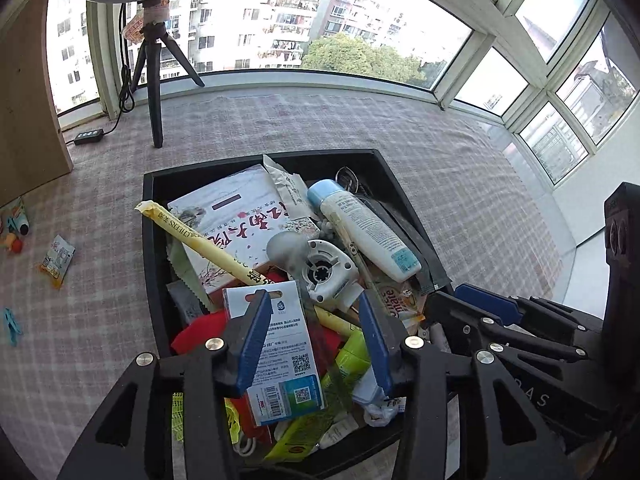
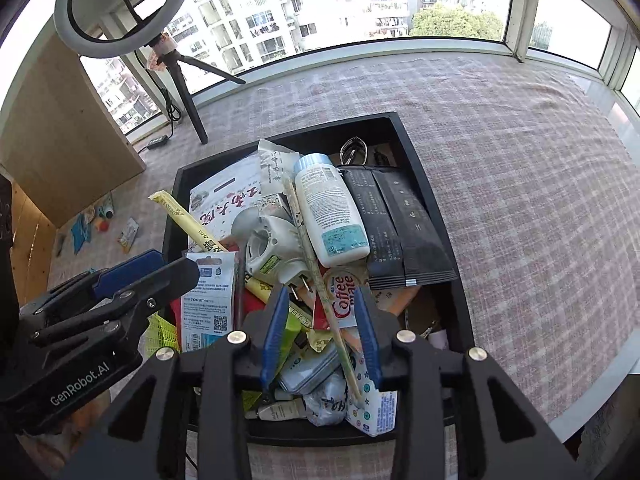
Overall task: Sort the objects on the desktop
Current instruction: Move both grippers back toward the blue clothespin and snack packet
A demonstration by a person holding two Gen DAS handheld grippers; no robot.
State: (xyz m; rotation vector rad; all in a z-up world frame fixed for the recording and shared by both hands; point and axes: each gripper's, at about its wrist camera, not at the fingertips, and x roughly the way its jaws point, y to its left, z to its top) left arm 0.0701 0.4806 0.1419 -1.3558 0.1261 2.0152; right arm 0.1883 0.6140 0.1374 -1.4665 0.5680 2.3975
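Note:
A black tray [image 1: 152,216] on the checked cloth is piled with small items. Among them are a white bottle with a blue cap [image 1: 368,228], a long yellow packet [image 1: 200,240], a booklet with red characters [image 1: 236,216] and a white plug-in device [image 1: 328,272]. My left gripper [image 1: 316,340] hangs open over the tray's near end, above a white and blue card pack [image 1: 280,360]. My right gripper [image 2: 320,332] is open too, over a Coffee mate sachet [image 2: 344,292] and a long wrapped stick [image 2: 320,276]. Neither gripper holds anything. Black packets [image 2: 400,224] lie at the tray's right side.
A ring light on a black tripod [image 1: 154,92] stands at the back left beside a wooden panel [image 1: 28,120]. Loose on the cloth to the left are a small snack packet [image 1: 56,260], a blue clip [image 1: 12,326] and small toys [image 1: 16,232]. Windows run behind and to the right.

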